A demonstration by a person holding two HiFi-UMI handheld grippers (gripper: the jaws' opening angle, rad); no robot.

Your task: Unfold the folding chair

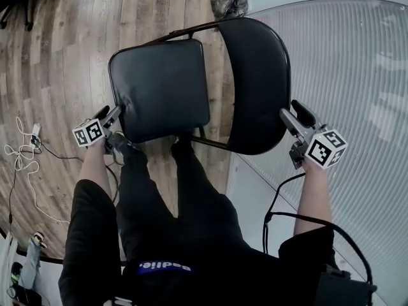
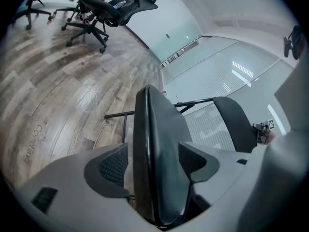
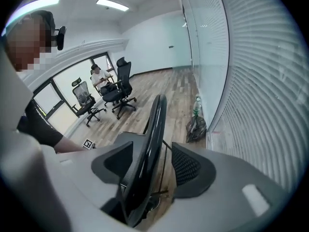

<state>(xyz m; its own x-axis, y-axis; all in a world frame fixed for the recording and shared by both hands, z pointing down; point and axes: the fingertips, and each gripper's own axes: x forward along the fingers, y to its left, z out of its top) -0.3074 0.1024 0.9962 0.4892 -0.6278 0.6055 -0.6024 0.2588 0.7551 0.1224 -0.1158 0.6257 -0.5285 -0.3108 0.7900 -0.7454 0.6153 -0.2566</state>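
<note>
A black folding chair stands in front of me on the wood floor, its padded seat [image 1: 159, 88] at the left and its curved backrest [image 1: 258, 85] at the right. My left gripper [image 1: 113, 115] sits at the seat's near left corner. In the left gripper view the seat's edge [image 2: 159, 129] runs between the jaws of the left gripper [image 2: 154, 163], with a thin gap beside one pad. My right gripper [image 1: 293, 116] straddles the backrest's near right edge. In the right gripper view the backrest [image 3: 153, 129] stands between the jaws of the right gripper [image 3: 152, 166], clear of the right pad.
A ribbed frosted glass wall [image 1: 357, 75] runs along the right. A crumpled bag [image 1: 229, 2] lies at its foot beyond the chair. White cables [image 1: 22, 152] trail on the floor at left. Office chairs [image 2: 96, 13] and a seated person [image 3: 99, 76] are farther off.
</note>
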